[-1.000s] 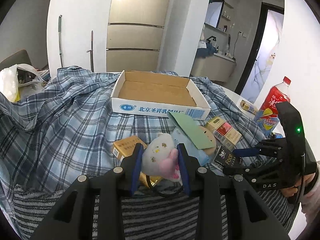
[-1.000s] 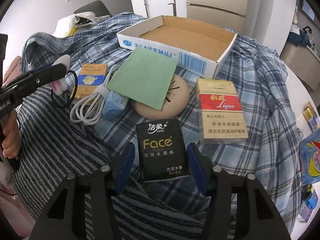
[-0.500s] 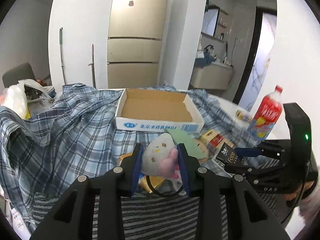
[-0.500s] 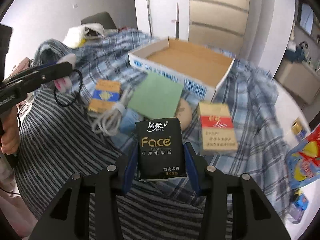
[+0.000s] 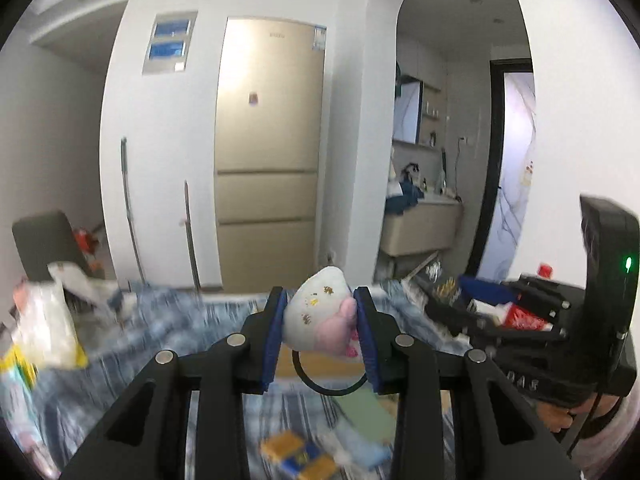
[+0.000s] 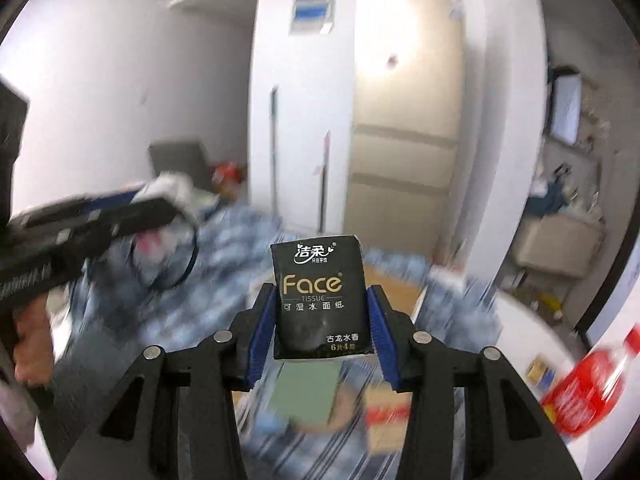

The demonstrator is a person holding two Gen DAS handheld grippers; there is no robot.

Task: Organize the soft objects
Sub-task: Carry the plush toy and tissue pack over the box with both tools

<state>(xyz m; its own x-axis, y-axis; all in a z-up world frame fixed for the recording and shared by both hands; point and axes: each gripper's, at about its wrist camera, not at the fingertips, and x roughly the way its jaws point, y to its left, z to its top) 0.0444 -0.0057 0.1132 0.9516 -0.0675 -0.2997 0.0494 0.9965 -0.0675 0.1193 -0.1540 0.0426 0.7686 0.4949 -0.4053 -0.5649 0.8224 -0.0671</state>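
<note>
Blue pads: your left hand-held gripper (image 5: 320, 332) squeezes a small white and pink plush toy (image 5: 322, 314) between its two blue pads.
Toy's loop: a thin black loop (image 5: 330, 380) hangs down from the toy, under the pads.
Where the toy is: you hold it up in the air, above the blue checked cloth (image 5: 168, 324).
Black pack: your right hand-held gripper (image 6: 322, 332) is clenched on a black tissue pack (image 6: 320, 300) with gold "Face" letters.
Where the pack is: it stands upright between the pads, up in the air over the cloth.
Your other tool: in the right view, the left gripper shows at the left side, blurred, with a hand (image 6: 30, 340) under it.
Down below: a green sheet (image 6: 310, 388) and a red and cream box (image 6: 386, 420) lie on the worktop, very blurred.
Brown box: a cardboard tray (image 6: 396, 286) sits behind the tissue pack, on the cloth.
Red bottle: a red drink bottle (image 6: 588, 388) stands at the far right edge.
Back of the room: a tall gold fridge (image 5: 268, 152) stands by a white wall.
Left side: a white plastic bag (image 5: 48, 320) sits near a grey chair (image 5: 44, 244).
</note>
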